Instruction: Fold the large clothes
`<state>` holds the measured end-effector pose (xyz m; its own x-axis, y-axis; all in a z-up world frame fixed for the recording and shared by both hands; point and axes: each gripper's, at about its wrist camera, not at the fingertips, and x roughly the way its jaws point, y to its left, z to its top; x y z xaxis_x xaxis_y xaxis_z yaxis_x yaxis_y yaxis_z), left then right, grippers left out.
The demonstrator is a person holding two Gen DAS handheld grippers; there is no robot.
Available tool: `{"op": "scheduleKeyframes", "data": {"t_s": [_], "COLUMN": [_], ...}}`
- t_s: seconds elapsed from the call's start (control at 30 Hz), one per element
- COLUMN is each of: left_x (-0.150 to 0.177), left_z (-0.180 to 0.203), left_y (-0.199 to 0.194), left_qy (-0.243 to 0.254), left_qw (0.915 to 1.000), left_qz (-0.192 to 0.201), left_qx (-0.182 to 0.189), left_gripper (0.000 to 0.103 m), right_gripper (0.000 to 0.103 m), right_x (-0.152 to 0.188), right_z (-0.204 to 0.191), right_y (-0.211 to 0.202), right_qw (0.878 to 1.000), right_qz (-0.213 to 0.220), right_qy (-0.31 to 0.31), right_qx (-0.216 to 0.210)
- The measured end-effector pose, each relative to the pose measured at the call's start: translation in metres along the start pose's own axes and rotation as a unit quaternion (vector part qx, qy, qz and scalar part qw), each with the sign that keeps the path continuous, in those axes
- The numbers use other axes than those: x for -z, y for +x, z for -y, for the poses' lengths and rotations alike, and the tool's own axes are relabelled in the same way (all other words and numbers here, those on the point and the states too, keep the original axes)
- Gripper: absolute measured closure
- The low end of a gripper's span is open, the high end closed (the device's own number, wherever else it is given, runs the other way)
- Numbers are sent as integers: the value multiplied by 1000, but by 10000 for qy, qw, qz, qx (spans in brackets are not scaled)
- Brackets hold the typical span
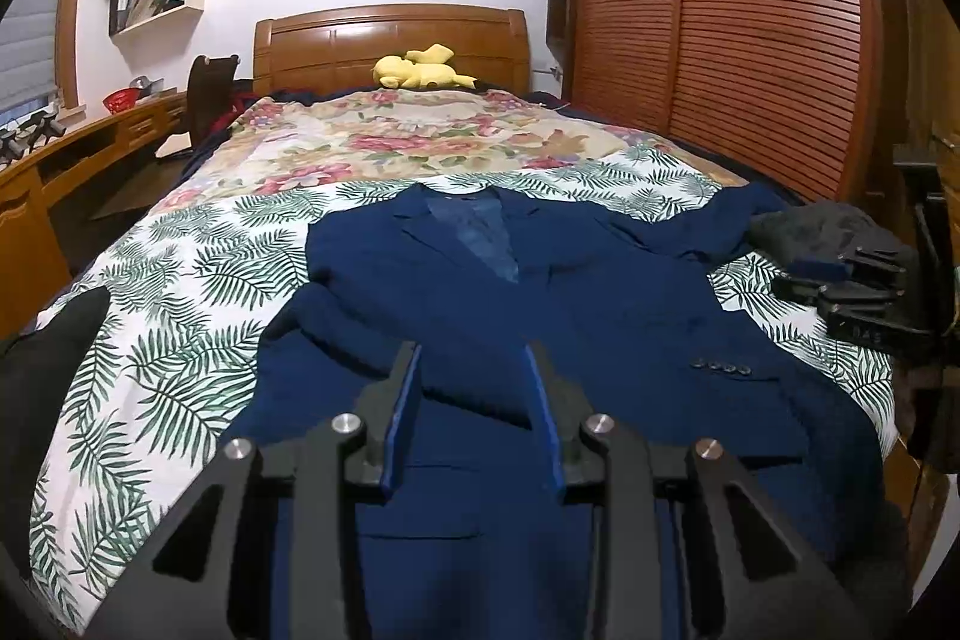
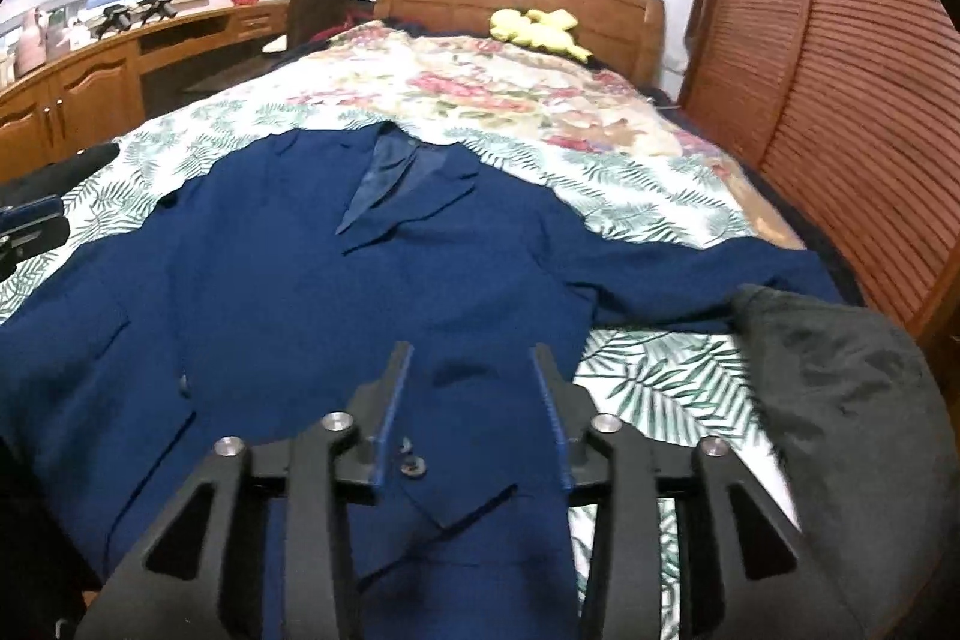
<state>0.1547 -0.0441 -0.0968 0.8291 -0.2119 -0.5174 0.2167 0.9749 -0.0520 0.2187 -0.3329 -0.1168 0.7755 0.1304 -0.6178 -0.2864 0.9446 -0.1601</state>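
A navy blue suit jacket [image 1: 540, 292] [image 2: 270, 280] lies front up on the bed, collar toward the headboard. One sleeve is folded over its left side, and the other sleeve [image 2: 720, 274] stretches out to the right. My left gripper [image 1: 473, 349] hovers open over the folded sleeve with nothing between its fingers. My right gripper [image 2: 471, 349] is open above the jacket's lower front, where cuff buttons [image 2: 411, 460] show near its base. The right gripper [image 1: 804, 280] also appears at the right edge of the left wrist view.
The bed has a leaf-print sheet [image 1: 168, 316] and a floral cover [image 1: 420, 142]. A dark grey garment [image 2: 840, 400] lies at the right edge, a black one [image 1: 54, 340] at the left. A yellow plush toy [image 1: 420, 67] sits by the headboard. Slatted wardrobe doors [image 1: 750, 10] stand right, a desk [image 2: 90, 76] left.
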Motion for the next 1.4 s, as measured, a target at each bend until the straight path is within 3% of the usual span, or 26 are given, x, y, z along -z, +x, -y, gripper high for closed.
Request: {"op": "scheduleKeyframes", "data": {"t_s": [0.33,0.47,0.67,0.83,0.97,1.17,1.4], "left_x": [2,3,3,4,4,6,9], "left_z": [13,15,14,18,22,25,34], "left_y": [5,6,5,6,8,12,16], "left_qy": [99,126,88,141,164,204,338], "left_qw": [9998,9998,9998,9996,9994,9992,9983], "left_qz": [-70,-96,-102,-124,-145,-212,-291], "left_qx": [123,125,156,215,252,269,373], "left_gripper": [71,71,71,71,71,71,71], "right_gripper": [62,55,53,53,53,53,53], "right_x": [37,40,32,10,-6,-10,-7], "right_z": [-11,-6,6,43,83,143,175], "right_y": [70,77,67,48,59,106,145], "right_qw": [9938,9915,9882,9909,9888,9751,9538], "right_qz": [-954,-1041,-1174,-751,-750,-1005,-1090], "right_qy": [139,350,501,862,1210,1949,2767], "right_qx": [-558,-701,-849,-708,-453,-322,-428]}}
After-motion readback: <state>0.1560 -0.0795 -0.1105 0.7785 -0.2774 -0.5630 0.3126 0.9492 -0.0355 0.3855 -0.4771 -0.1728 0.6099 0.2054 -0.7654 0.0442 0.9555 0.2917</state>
